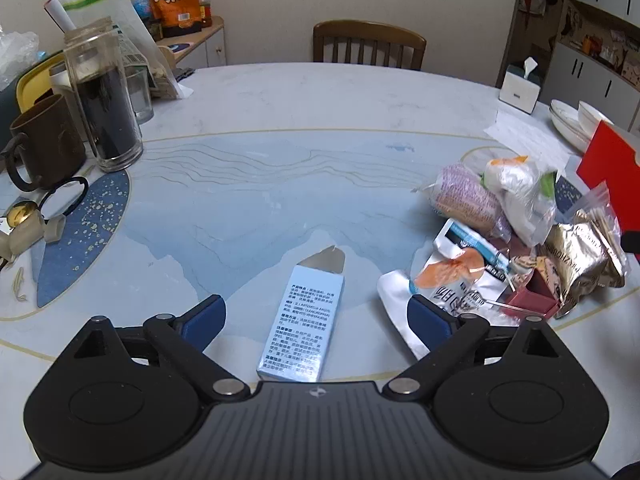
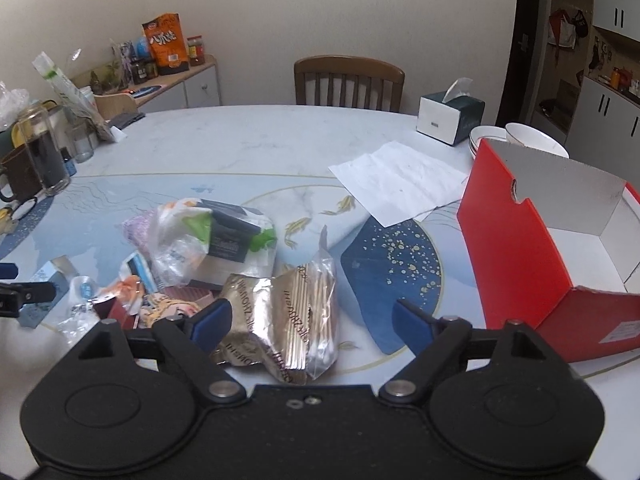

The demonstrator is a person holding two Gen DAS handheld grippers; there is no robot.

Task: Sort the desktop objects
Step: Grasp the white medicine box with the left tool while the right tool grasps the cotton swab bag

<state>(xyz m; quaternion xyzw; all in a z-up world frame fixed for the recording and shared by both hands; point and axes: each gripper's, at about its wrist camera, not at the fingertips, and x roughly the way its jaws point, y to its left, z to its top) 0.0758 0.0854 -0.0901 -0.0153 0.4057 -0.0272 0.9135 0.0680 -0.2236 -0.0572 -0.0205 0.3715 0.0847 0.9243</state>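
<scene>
My left gripper [image 1: 316,316] is open, its blue fingers on either side of a light-blue carton [image 1: 303,320] that lies flat on the table with one end flap open. My right gripper [image 2: 312,322] is open over a gold foil packet [image 2: 260,312] and a clear zip bag of wooden sticks [image 2: 316,308]. A pile of small packets lies beside them: a clear bag with a dark box [image 2: 216,236], a white pouch with orange print [image 1: 448,280], a small red box [image 1: 532,300]. An open red cardboard box [image 2: 520,256], empty inside, stands to the right.
At the left stand a tall glass jar of dark liquid [image 1: 104,100], a brown mug [image 1: 44,144] and a black hair tie [image 1: 64,200]. A tissue box [image 2: 450,120], white bowls [image 2: 520,136] and a paper sheet [image 2: 400,180] sit at the far right. A wooden chair [image 2: 348,80] stands behind the table.
</scene>
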